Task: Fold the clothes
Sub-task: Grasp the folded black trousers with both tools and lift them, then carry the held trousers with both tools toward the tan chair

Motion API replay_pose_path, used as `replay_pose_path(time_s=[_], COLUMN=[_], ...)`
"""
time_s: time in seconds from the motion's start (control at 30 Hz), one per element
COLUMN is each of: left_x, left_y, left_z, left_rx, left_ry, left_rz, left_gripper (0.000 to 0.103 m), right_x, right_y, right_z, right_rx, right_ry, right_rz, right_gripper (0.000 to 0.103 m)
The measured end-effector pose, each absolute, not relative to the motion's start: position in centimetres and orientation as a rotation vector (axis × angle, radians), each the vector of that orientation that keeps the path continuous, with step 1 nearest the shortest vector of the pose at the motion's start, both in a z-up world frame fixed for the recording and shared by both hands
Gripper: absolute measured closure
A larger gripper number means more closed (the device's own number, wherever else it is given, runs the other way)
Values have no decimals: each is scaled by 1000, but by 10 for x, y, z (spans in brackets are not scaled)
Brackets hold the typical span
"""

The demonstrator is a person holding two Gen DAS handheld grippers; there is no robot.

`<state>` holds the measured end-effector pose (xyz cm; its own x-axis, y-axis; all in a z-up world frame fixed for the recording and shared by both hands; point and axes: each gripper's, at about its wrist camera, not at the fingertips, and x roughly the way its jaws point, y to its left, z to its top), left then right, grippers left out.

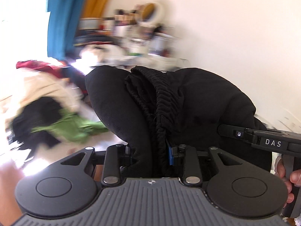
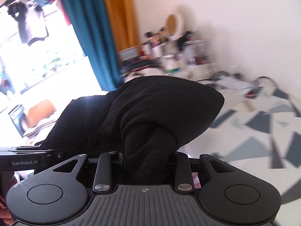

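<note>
Gripping one black garment (image 1: 188, 101) together, left tongs (image 1: 150, 150) and right tongs (image 2: 146, 156) each pinch a bunched edge, likely carrying it toward the bed (image 2: 263, 131).

Not much open room up front: the black garment (image 1: 169, 101) bulges up right ahead of both grippers and blocks most of the forward view. Left side is crowded by a heap of clothes (image 1: 49, 101), and a cluttered shelf (image 2: 169, 56) stands against the far wall. Off to the right, the patterned bedspread (image 2: 259, 131) looks open.
</note>
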<state>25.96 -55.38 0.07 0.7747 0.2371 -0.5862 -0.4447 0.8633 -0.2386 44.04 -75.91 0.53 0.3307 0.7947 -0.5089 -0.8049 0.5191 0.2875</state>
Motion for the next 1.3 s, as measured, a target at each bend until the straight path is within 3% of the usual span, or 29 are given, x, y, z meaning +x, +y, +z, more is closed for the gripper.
replay_pose_path(time_s=[0.33,0.83,1.3], left_x=[165,96,-17], left_y=[-461,-243,-23], left_z=[-23,-13,-24], left_rx=[-535,-565,-551], left_ry=[585,516,535], left_rz=[699,950,914], left_gripper=[72,72,72], right_x=[353,322,220], right_y=[-582,-303,-65], right_z=[-4,-6,-9], right_rx=[-195,-223,-258], right_ry=[743,769,781], right_rz=[1345,1604,1555], right_gripper=[77,77,77])
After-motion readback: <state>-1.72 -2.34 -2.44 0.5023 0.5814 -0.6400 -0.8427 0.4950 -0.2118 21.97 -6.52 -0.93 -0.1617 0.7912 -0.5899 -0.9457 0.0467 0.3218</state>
